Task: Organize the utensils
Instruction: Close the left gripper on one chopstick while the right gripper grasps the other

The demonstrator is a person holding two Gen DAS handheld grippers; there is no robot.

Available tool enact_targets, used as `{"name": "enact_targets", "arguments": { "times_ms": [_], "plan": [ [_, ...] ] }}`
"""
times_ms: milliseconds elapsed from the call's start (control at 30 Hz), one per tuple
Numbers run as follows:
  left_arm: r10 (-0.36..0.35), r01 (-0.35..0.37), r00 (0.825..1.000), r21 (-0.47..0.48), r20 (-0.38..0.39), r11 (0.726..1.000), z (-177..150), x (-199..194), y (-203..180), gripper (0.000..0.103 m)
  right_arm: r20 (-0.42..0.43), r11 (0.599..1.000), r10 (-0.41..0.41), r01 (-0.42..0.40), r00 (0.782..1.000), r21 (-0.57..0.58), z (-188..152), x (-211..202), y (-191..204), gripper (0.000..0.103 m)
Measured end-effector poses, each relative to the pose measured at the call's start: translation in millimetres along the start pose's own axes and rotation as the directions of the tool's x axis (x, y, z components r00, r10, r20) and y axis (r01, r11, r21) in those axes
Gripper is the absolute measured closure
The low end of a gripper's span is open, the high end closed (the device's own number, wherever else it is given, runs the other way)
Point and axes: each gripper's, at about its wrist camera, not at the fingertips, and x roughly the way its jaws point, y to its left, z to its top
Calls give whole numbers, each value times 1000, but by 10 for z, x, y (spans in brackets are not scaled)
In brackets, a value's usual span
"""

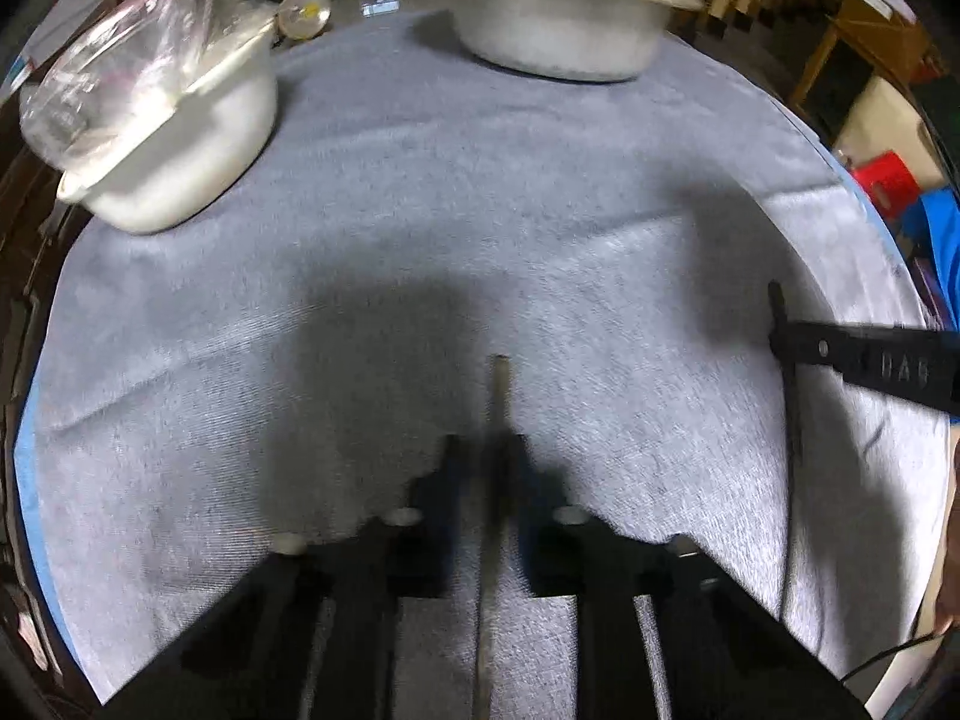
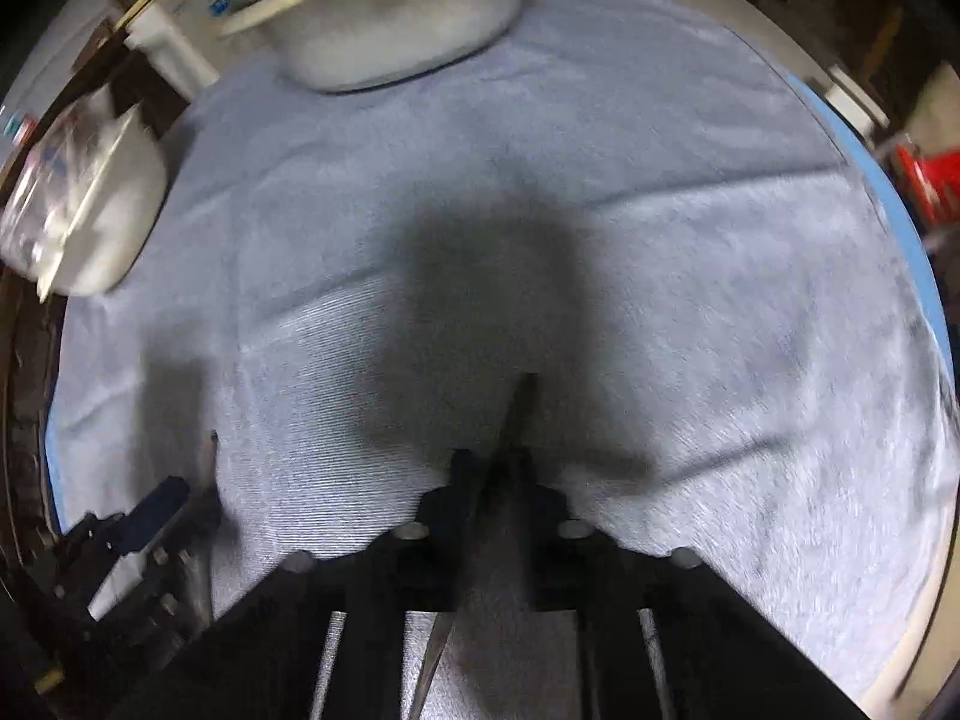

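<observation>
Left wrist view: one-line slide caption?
Left gripper shut on a thin stick over the grey cloth, two bowls beyond.

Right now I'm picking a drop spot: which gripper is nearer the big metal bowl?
Hard to call. The metal bowl sits far ahead of the left gripper and equally far beyond the right gripper.

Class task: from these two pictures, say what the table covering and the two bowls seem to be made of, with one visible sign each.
Table covering: grey woven cloth, matte; ribbed weave and creases. Far bowl: probably dull metal; shiny rim, frosted grey wall. Left bowl: unclear whether whitish plastic or metal; matte wall.
</observation>
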Motion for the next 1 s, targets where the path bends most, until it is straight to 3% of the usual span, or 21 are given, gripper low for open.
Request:
{"name": "enact_targets", "arguments": {
  "times_ms": [100, 167, 367, 533, 633, 767, 800, 833, 867, 1000],
  "plan": [
    [-88, 88, 996, -129, 7, 988, 7, -23, 212, 97, 23, 996, 53, -51, 998, -68, -30, 21, 150, 96],
    [-128, 131, 991, -207, 24, 970, -22, -36, 341, 97, 52, 992, 24, -17, 998, -128, -66, 26, 244, 96],
    [-177, 165, 984, -282, -20, 945, -86, -78, 509, 97, 14, 986, 12, -10, 1000, -165, -94, 20, 261, 95],
    [-121, 104, 991, -267, -48, 958, -13, -99, 530, 81, -67, 973, -66, 50, 996, -227, -96, 53, 299, 91],
    [-87, 65, 993, -233, -84, 970, 22, -58, 462, 77, -114, 963, -94, 61, 989, -263, -169, 80, 333, 87],
    [-49, 33, 995, -179, -86, 983, 40, -60, 344, 76, -103, 964, -85, 56, 991, -260, -178, 88, 350, 86],
    [-47, 32, 996, -172, -81, 985, 36, -64, 338, 83, -96, 961, -87, 59, 992, -269, -195, 86, 362, 87],
    [-41, 29, 996, -153, -76, 988, 31, -62, 331, 98, -89, 960, -86, 59, 992, -275, -213, 80, 362, 88],
    [-48, 38, 996, -145, -70, 989, 29, -51, 324, 98, -83, 959, -80, 54, 993, -278, -246, 67, 360, 94],
    [-78, 70, 996, -182, -33, 981, -19, -66, 394, 98, -41, 964, -28, 16, 999, -265, -355, 8, 327, 96]
  ]
}}
